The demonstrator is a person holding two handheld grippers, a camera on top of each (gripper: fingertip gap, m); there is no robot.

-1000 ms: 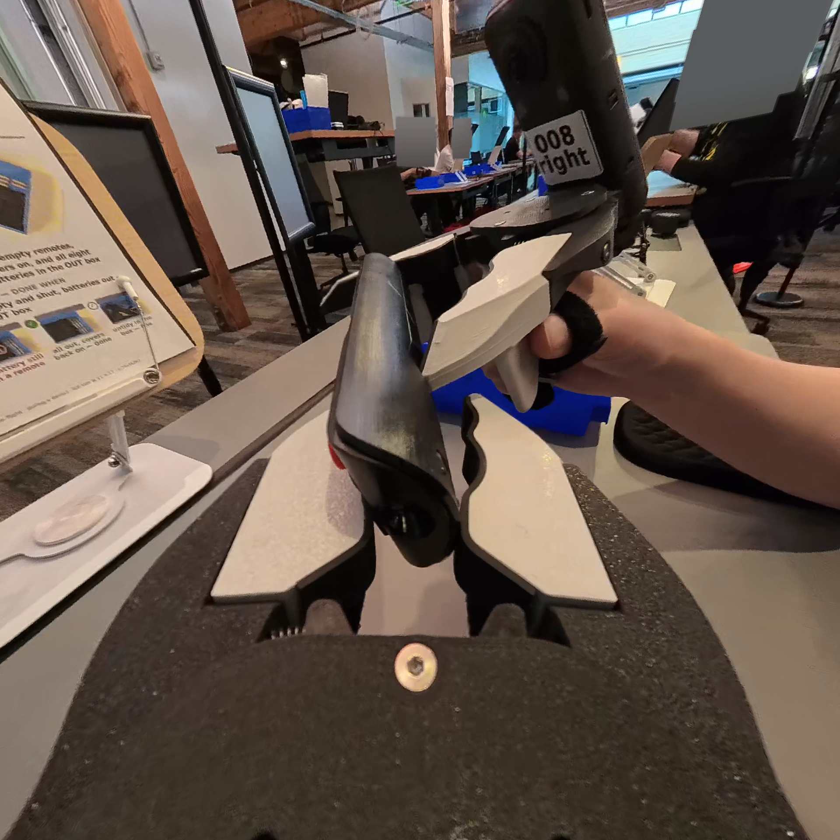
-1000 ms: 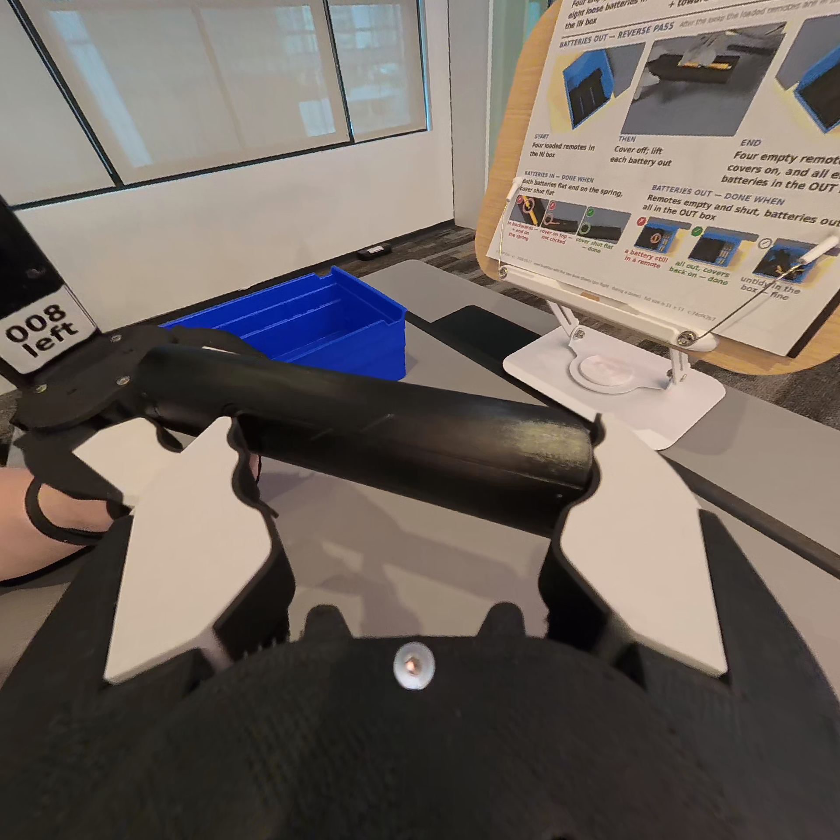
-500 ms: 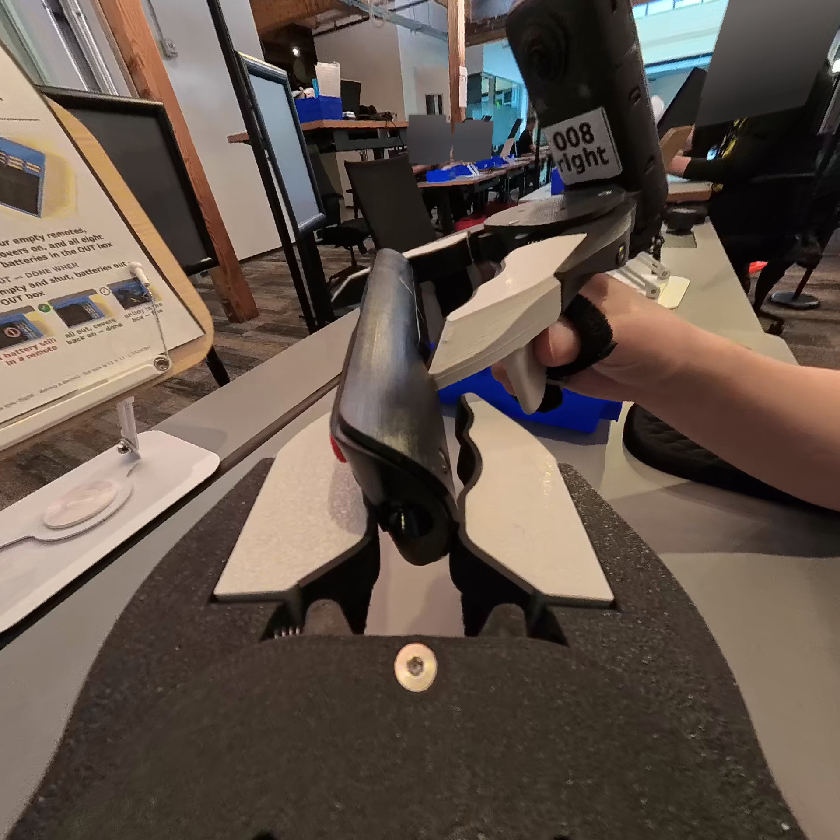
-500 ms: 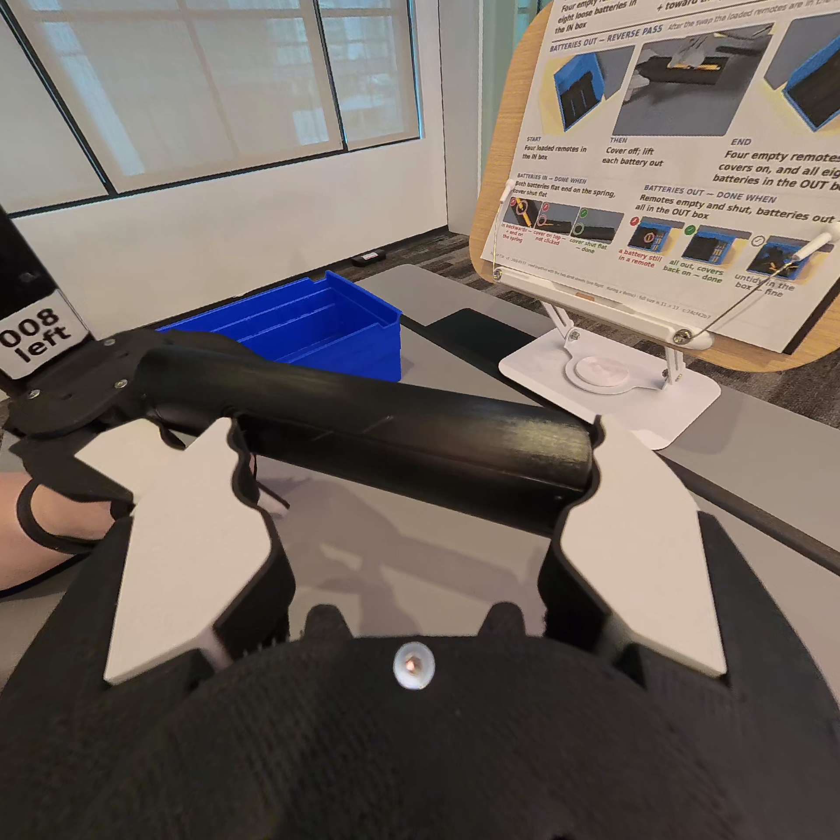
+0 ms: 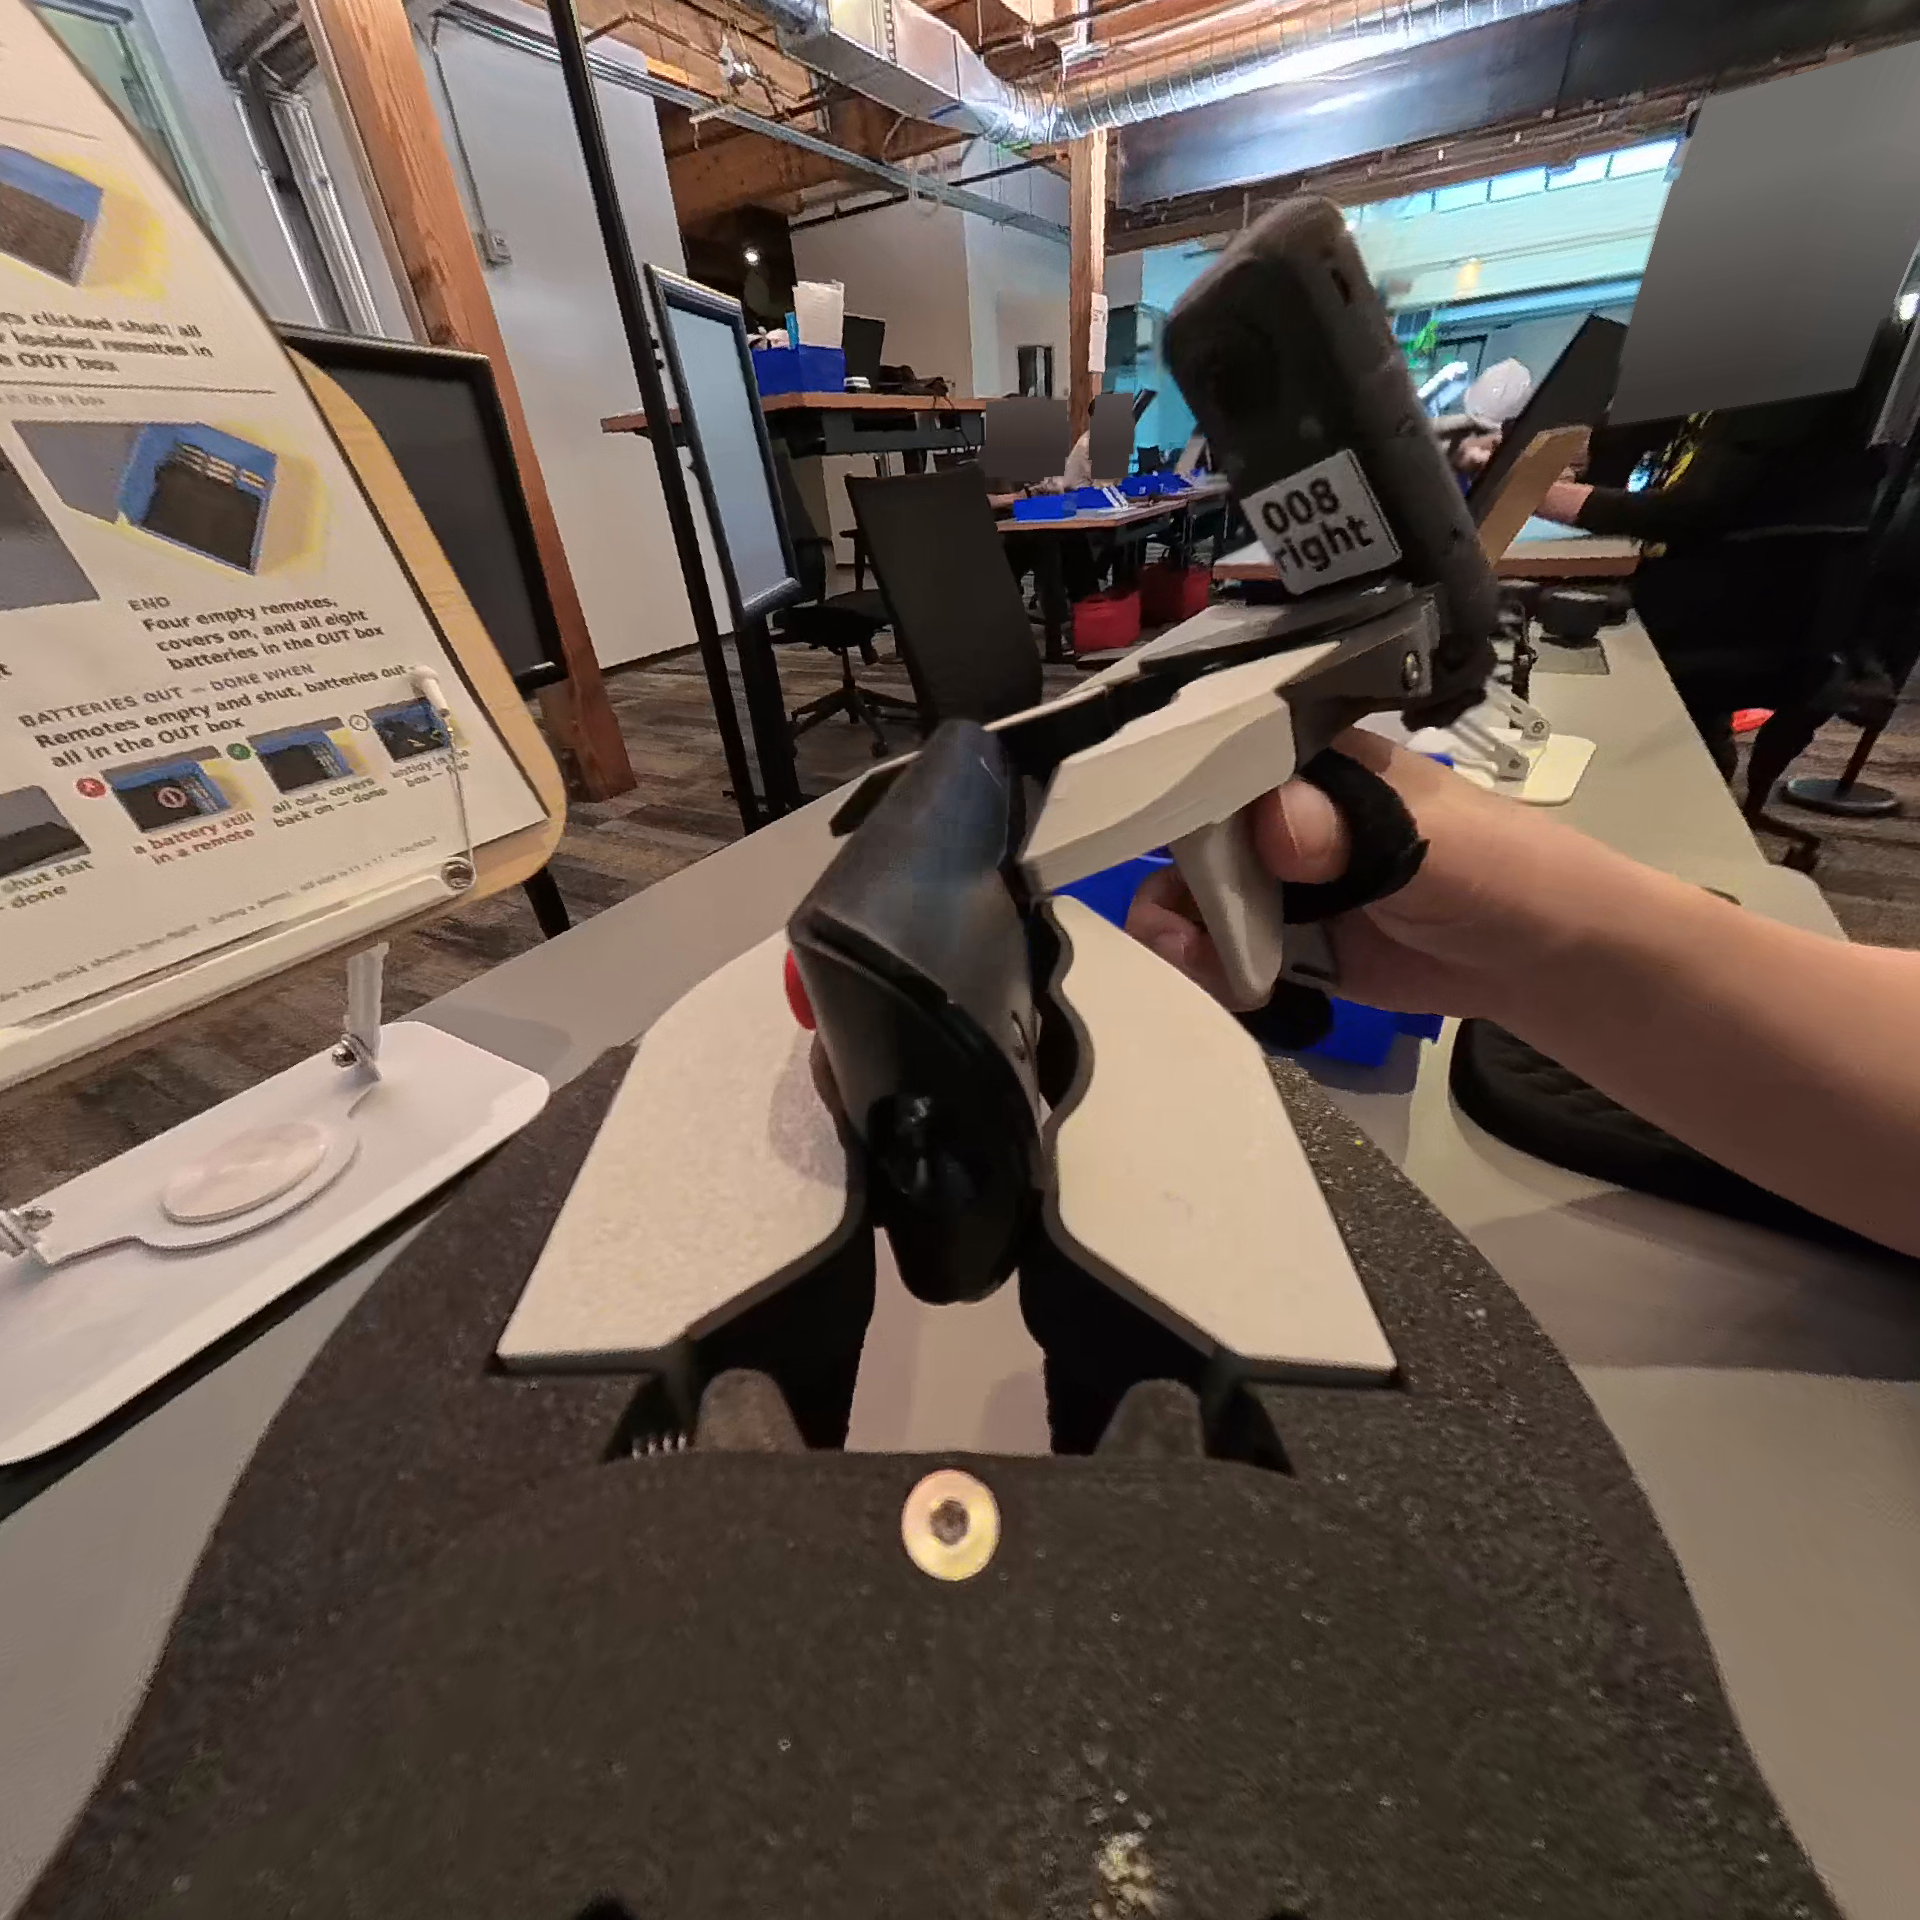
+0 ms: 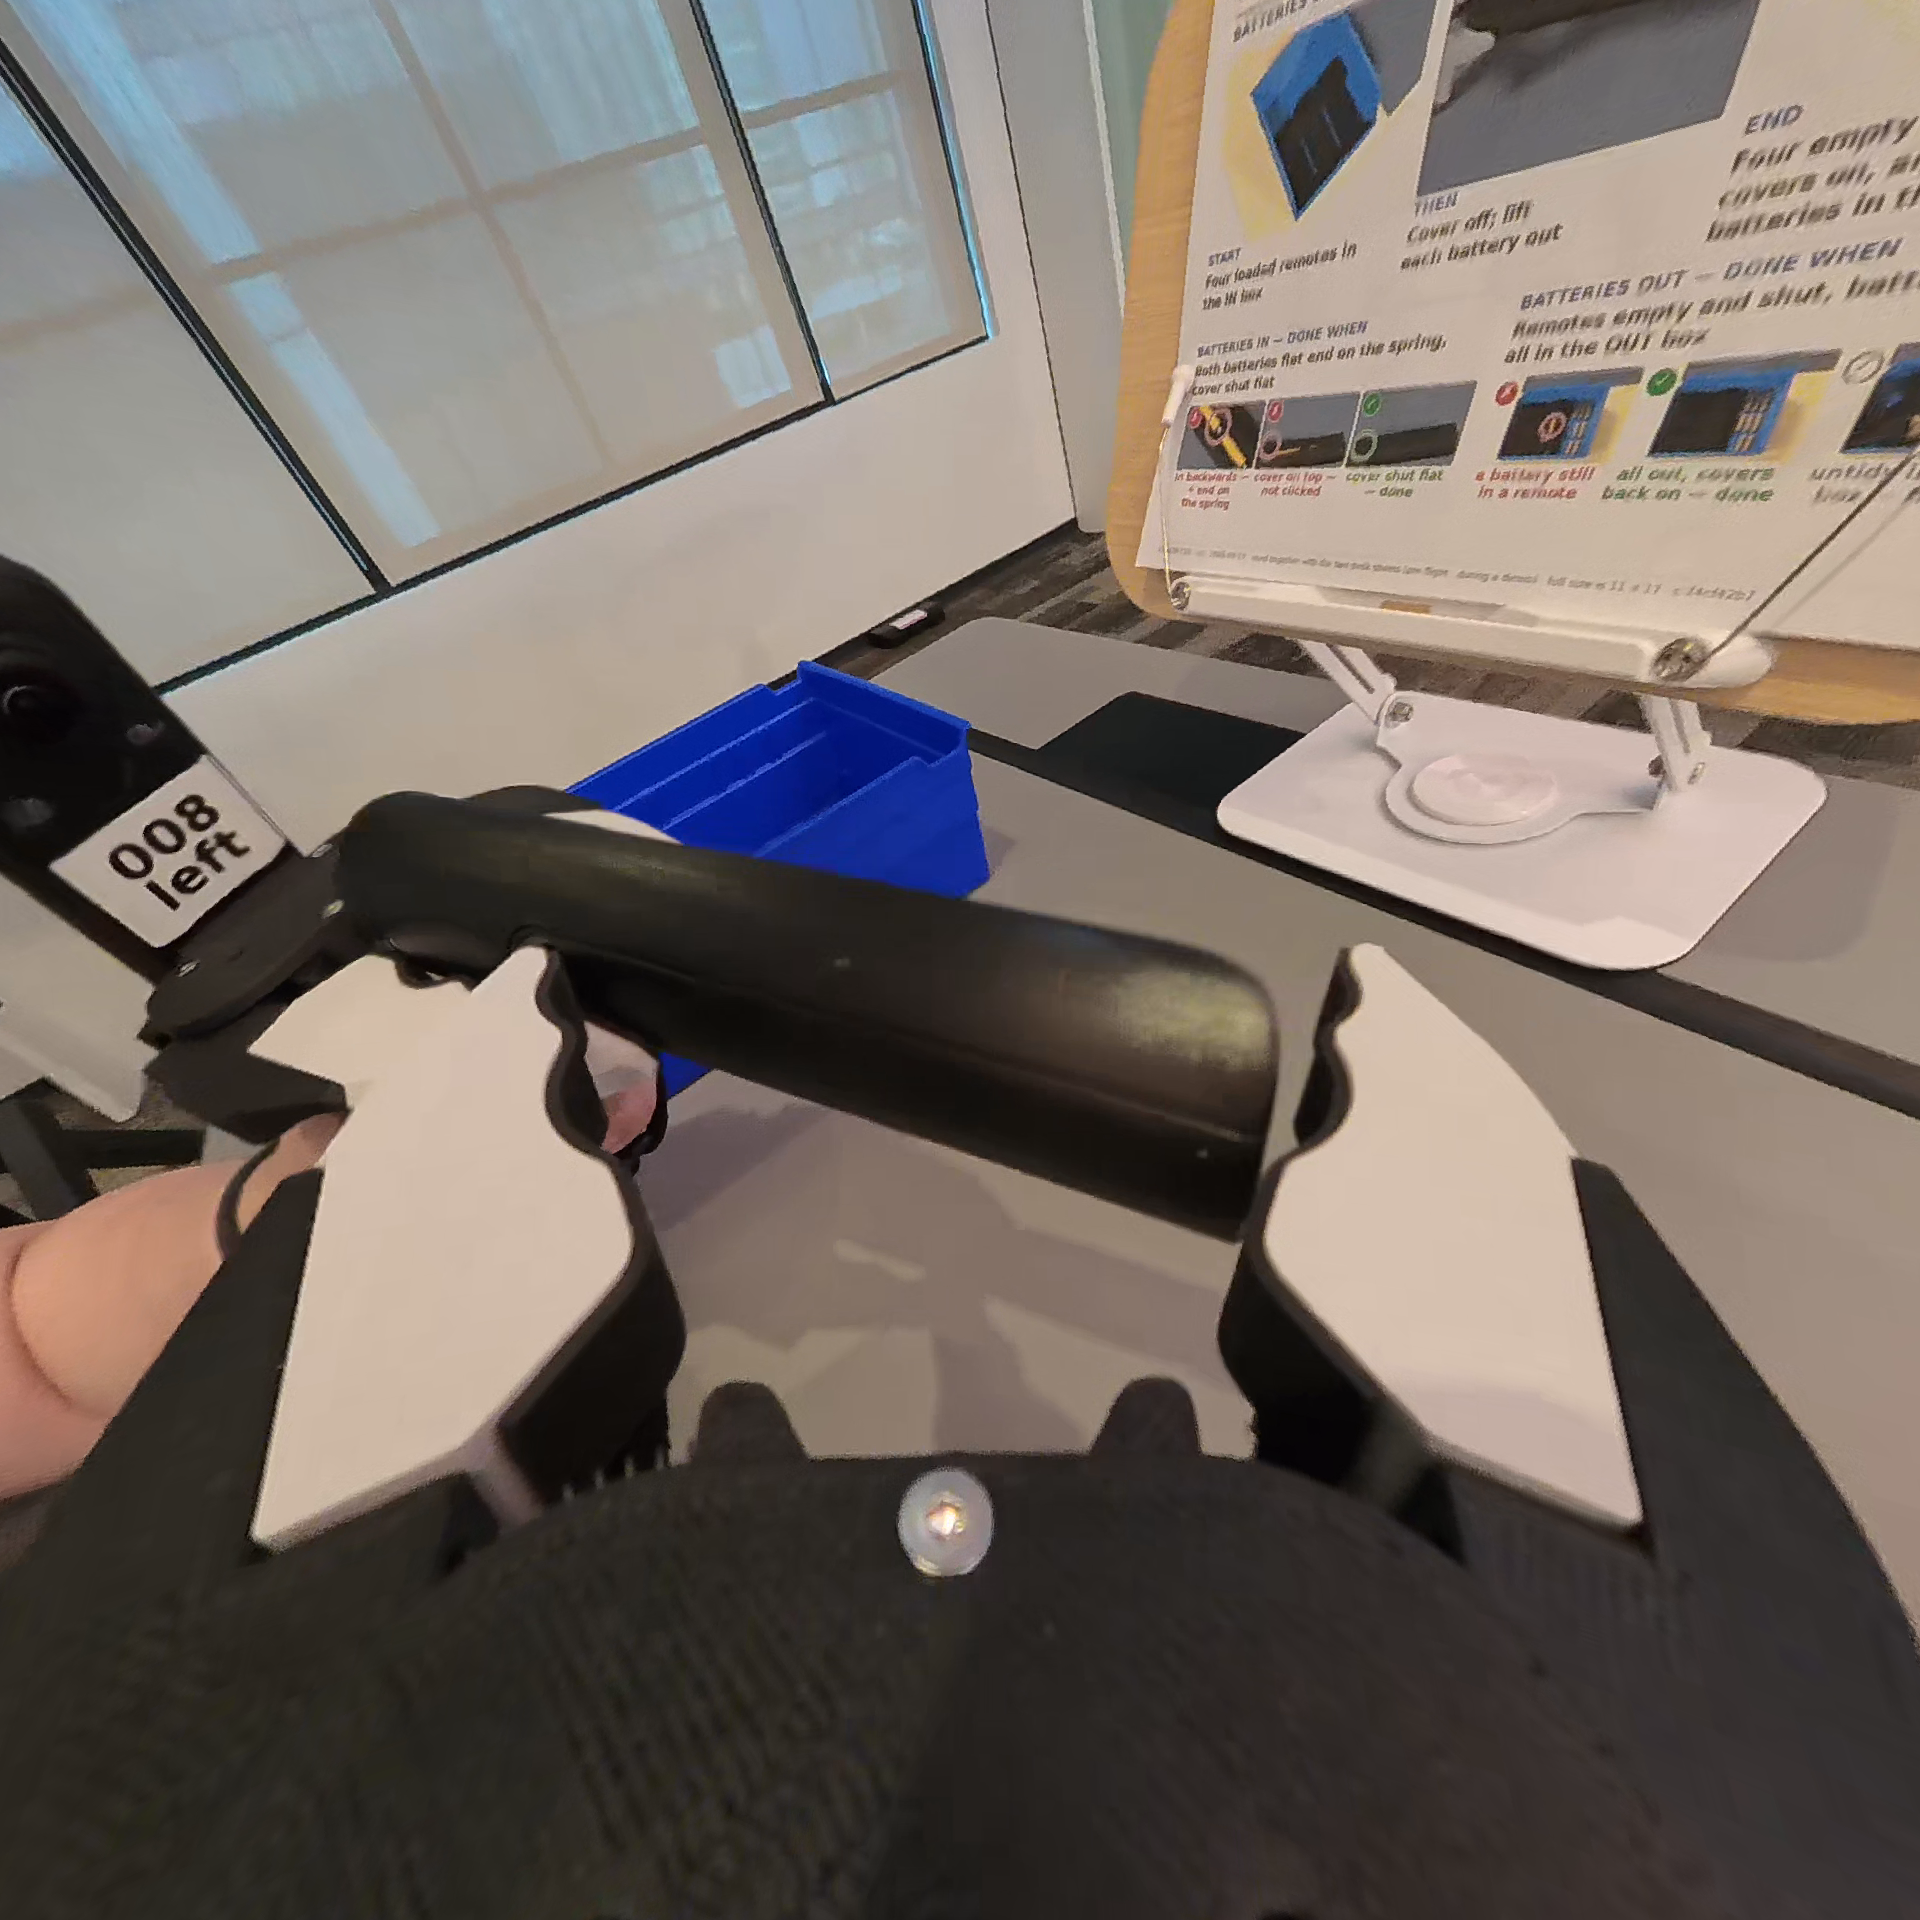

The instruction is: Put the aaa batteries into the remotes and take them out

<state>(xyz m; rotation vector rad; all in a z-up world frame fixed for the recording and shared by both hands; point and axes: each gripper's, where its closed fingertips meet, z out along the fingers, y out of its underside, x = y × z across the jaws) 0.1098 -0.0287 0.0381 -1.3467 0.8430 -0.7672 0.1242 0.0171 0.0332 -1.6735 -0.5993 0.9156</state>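
A black remote (image 5: 914,997) is held above the grey table. My left gripper (image 5: 925,935) is shut on one end of it, and a red button (image 5: 798,987) shows beside the left finger. In the right wrist view the remote (image 6: 883,997) lies across the wide-open jaws of my right gripper (image 6: 945,977). Its free end stops a small gap short of the right finger (image 6: 1434,1195), and the left finger stands in front of it. The left gripper (image 6: 468,904) holds the far left end. No batteries are in view.
A blue bin (image 6: 831,769) stands on the table behind the remote, and another blue bin (image 5: 1371,1029) shows behind the right hand. An instruction board on a white stand (image 6: 1507,821) is at the right rear. A black pad (image 6: 1164,738) lies beside it.
The right gripper's right finger touched the remote's end before and now stands a small gap off it. Both grippers have shifted and tilted a little. The left grip is unchanged.
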